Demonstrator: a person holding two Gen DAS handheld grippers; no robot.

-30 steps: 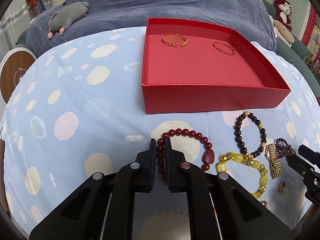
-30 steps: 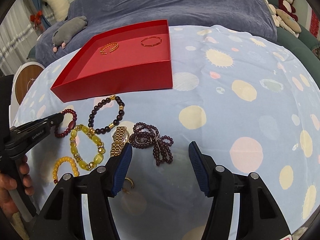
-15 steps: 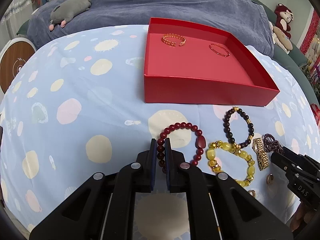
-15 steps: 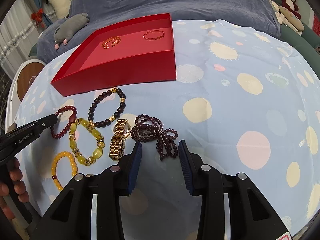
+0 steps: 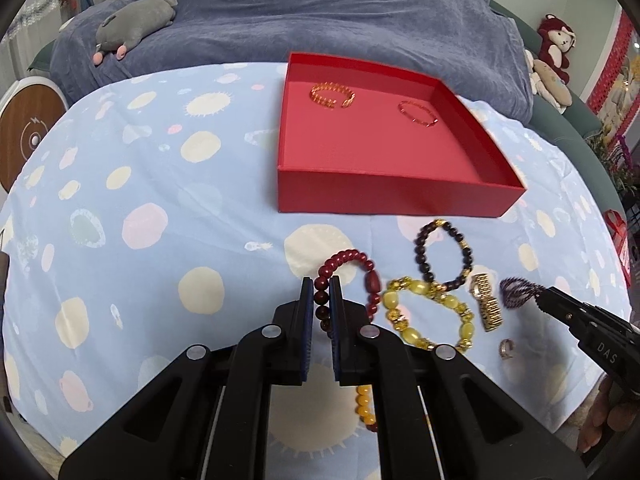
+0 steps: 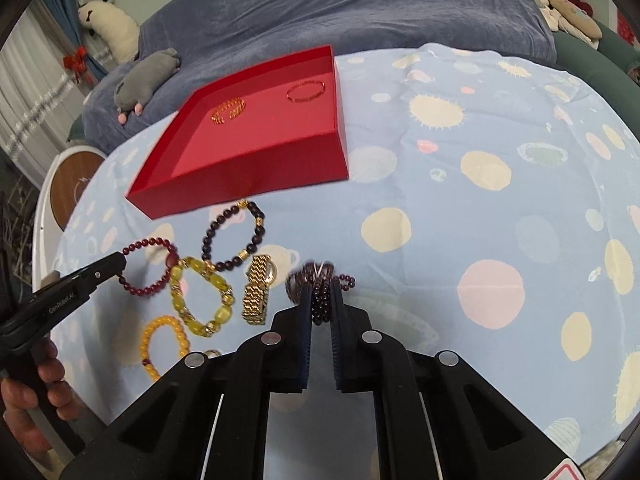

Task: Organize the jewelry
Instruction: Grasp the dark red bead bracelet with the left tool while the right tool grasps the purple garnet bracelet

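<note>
Left gripper (image 5: 320,294), bottom centre of its own view, pinched tight on the dark red bead bracelet (image 5: 347,260), one side of the loop between the pads, the rest draped up and right on the spotted blue cloth (image 5: 160,184). Right gripper (image 6: 321,300), bottom centre of the right wrist view, jaws have just been closing and now clamp the purple bead strand (image 6: 320,280); strand bunches above the tips, blurred, so hard to tell whether it's off the cloth.

Lower left of the right view: orange bead bracelet (image 6: 160,340), partly behind the gripper body. Just above it the yellow stone bracelet (image 6: 200,300), touching the red one at its top. Gold link watch (image 6: 258,294) lies just left of the right gripper's tips. Small ring (image 5: 506,348) at lower right of the left view, near the watch. Black bead bracelet with gold spacers (image 6: 234,236) sits further up, overlapping the yellow bracelet's top.

Beyond, mid-frame: red open box (image 5: 392,196), holding a gold cuff bangle (image 5: 333,95) at back left and a thin red bangle (image 5: 417,113) at back right, well apart. Top left: grey plush toy (image 5: 134,26) on blue blanket (image 5: 320,12).
</note>
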